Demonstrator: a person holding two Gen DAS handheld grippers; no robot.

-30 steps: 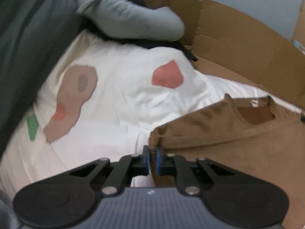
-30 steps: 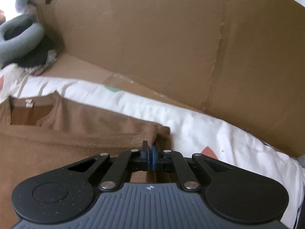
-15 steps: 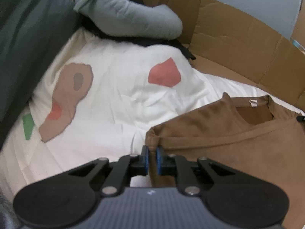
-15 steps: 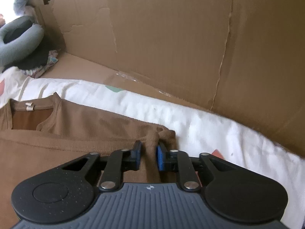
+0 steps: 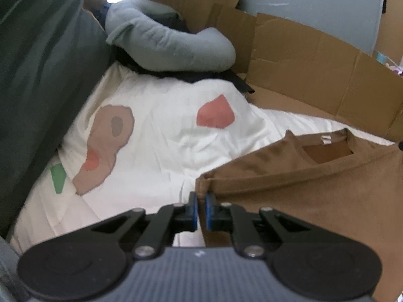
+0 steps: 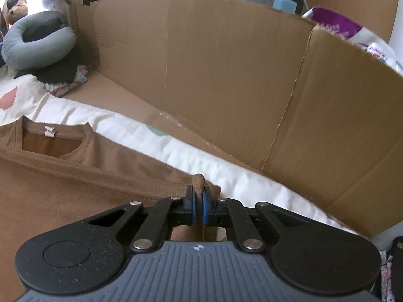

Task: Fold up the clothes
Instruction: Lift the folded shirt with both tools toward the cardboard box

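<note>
A brown T-shirt (image 5: pixel 314 191) lies flat on a white bedsheet (image 5: pixel 163 156), filling the lower right of the left wrist view and the lower left of the right wrist view, its neckline and small white label toward the top. The left gripper (image 5: pixel 200 210) at bottom centre has its blue-padded jaws nearly together, pinching the shirt's left corner at the folded hem. The right gripper (image 6: pixel 197 205) is likewise closed down on the shirt's other corner, a small nub of brown cloth sticking up between the pads. The sheet carries pink, tan and green printed patches (image 5: pixel 105 143) across the left of the left view. A grey curved pillow (image 5: pixel 171 47) sits on dark clothing at upper centre, with a dark green cushion (image 5: pixel 37 75) walling off the left edge. A cardboard wall (image 6: pixel 226 80) rises just behind the sheet and closes off the whole upper right of the right view; a purple-and-white package (image 6: pixel 357 35) shows above its rim.
</note>
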